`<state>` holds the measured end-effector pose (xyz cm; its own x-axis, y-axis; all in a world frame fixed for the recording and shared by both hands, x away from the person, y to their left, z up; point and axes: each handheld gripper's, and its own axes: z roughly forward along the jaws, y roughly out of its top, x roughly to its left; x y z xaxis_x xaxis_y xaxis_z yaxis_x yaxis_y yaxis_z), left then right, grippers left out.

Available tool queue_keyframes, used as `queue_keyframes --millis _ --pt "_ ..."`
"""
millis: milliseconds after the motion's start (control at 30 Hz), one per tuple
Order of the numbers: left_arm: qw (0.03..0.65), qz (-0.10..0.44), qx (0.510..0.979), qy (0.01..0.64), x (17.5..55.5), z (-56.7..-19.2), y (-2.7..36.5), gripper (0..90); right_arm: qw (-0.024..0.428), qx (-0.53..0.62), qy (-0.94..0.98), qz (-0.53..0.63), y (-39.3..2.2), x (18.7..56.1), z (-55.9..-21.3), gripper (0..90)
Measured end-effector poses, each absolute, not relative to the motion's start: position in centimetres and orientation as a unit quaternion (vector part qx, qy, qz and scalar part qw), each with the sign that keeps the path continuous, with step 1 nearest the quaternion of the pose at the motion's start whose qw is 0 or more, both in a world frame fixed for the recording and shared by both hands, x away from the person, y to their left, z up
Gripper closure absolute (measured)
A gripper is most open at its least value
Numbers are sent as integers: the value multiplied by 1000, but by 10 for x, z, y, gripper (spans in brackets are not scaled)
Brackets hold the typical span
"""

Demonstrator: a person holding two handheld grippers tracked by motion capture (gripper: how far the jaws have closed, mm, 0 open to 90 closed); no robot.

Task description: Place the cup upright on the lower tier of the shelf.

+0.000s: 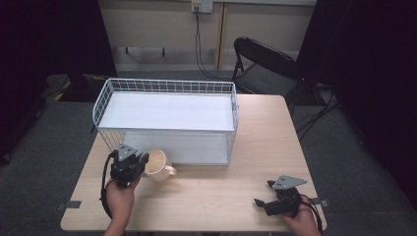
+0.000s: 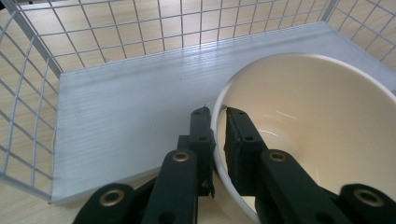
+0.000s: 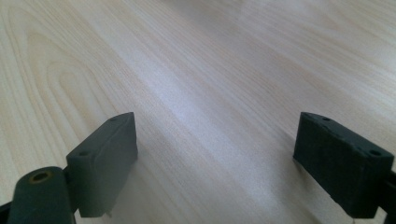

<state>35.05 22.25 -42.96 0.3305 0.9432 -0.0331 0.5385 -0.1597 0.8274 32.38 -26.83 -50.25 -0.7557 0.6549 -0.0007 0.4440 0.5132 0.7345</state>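
High view: the left gripper (image 1: 129,164), held in the person's left hand (image 1: 119,195), sits at the front left corner of the white wire basket (image 1: 167,88). A cream cup (image 1: 158,165) stands on the wooden table (image 1: 221,187) immediately to its right, touching the jaws, handle pointing away from the gripper. The right gripper (image 1: 281,196), in the right hand (image 1: 302,221), lies well apart from the cup, near the table's front right edge.

Left gripper view: the left gripper (image 2: 215,135) is clamped on the cup (image 2: 303,126) rim, one jaw outside the wall, the other inside. The basket (image 2: 42,60) floor and mesh lie ahead and to the left of the jaws.

Right gripper view: the right gripper (image 3: 215,158) has its jaws spread wide, with bare table (image 3: 196,70) between and ahead of them.
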Motion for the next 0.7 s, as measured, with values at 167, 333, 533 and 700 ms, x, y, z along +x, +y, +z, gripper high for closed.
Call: queue_keyframes --millis 167,333,533,700 --pt "390 264 711 522 355 -429 223 821 140 320 858 375 -268 324 -502 127" --pt "389 269 710 523 358 -429 220 821 140 320 858 375 -268 324 -502 128" --pt "383 273 708 526 363 -428 217 820 140 320 858 375 -268 324 -502 127" --pt "383 272 705 532 367 -428 215 820 140 320 858 375 -268 324 -502 127"
